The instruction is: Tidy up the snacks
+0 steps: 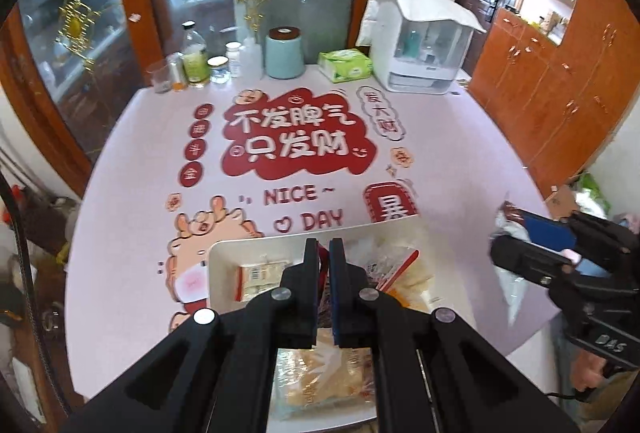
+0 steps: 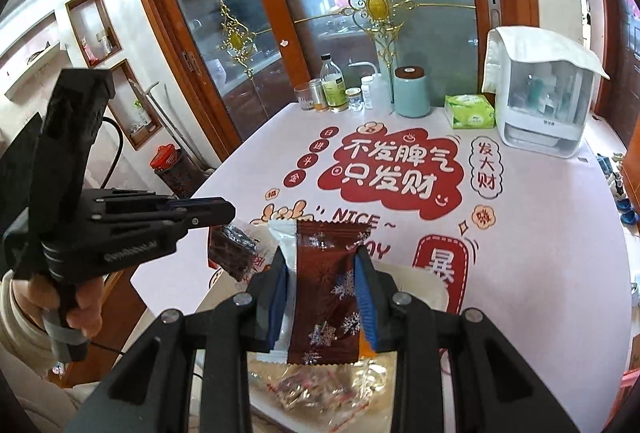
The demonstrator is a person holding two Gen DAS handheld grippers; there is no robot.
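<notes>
Snacks fill a white tray (image 1: 224, 253) near the worktop's (image 1: 140, 161) front edge, and both of our claws hang above it. Our left claw (image 1: 325, 253) has its jaws together; in the right wrist view a dark snack packet (image 2: 232, 253) hangs just below its tip, pinched by a thin edge as far as we can tell. Our right claw (image 2: 322, 265) is clamped on a brown packet with snowflakes (image 2: 328, 273), with a white wrapper (image 2: 280, 233) caught alongside it between the blue pads. In the tray below we see a red-and-white packet (image 1: 256, 279) toward its left side and clear bags of pale yellow snacks (image 1: 324, 381) in the middle. A person's hand (image 2: 80, 309) grips the handle of the left claw, a pale sleeve behind it.

Along the worktop's far edge stand a glass bottle with a green label (image 1: 195, 57), some small jars (image 1: 224, 67), a teal canister with a brown lid (image 1: 284, 52), a green tissue pack (image 1: 346, 64) and, in the far right corner, a white organiser box (image 1: 424, 45) with a cloth draped over it. The cover on the worktop is pale pink, printed with red Chinese lettering and "NICE DAY".
</notes>
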